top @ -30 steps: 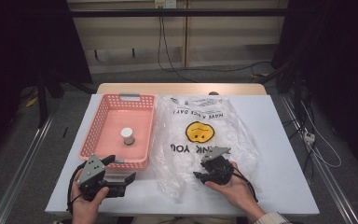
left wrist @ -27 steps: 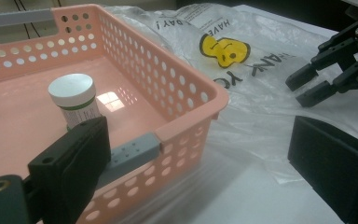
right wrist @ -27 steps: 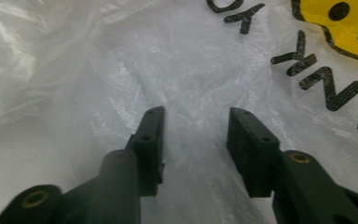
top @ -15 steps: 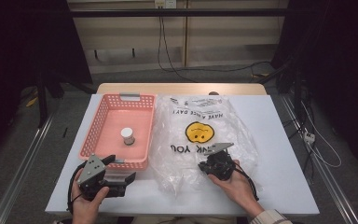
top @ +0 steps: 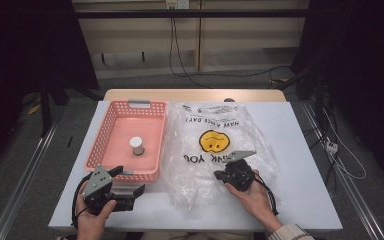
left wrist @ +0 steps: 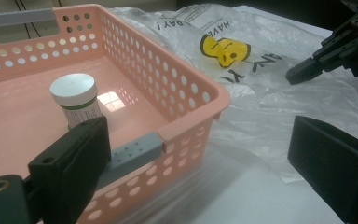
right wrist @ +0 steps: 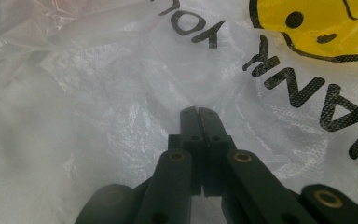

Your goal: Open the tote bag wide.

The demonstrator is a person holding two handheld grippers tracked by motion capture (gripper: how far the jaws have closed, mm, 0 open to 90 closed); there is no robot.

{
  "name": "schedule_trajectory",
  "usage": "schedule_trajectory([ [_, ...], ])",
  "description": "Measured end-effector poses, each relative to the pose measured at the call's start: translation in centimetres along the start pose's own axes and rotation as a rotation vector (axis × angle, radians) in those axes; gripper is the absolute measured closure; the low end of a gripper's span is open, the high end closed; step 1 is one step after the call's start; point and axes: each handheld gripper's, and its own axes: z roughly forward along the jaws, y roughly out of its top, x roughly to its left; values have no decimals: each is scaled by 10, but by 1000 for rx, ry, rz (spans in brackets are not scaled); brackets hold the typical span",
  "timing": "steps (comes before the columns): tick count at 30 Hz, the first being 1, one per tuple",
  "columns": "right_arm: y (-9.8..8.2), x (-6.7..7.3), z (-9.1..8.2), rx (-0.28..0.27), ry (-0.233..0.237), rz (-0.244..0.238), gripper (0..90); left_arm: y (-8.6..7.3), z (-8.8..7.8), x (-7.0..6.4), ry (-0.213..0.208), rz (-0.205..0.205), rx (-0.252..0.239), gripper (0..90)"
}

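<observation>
Right gripper [top: 225, 175] jaws just closed, pinching the plastic bag [top: 215, 150] film; left gripper [top: 130, 190] jaws apart at seven o'clock. Next: lift to open bag.

Plastic bag [top: 220, 145]: black print "THANK YOU" by a yellow smiley face [top: 215, 140], w/ "HAVE A NICE DAY!" at the far end, both upside down from the person's side. Small print above that & the label on the jar [left wrist: 77, 100] in the basket: too small to read.

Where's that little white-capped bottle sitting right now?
In the high view, the white-capped bottle stands upright inside the pink basket on the table's left side, with the smiley plastic bag just right of the basket.
</observation>
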Motion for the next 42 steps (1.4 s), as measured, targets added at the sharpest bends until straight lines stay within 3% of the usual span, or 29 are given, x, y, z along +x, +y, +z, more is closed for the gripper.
schedule_trajectory([
  [18, 10, -3, -22, -143, 10, 23, 900, 0, 0, 0, 0, 2, -1, 56],
  [20, 13, -3, -27, -174, 14, 19, 900, 0, 0, 0, 0, 2, -1, 56],
  [32, 30, -4, -37, -233, 12, -14, 900, 0, 0, 0, 0, -1, -2, 56],
  [42, 46, -12, -51, -307, 12, -11, 900, 0, 0, 0, 0, -2, -1, 56],
])
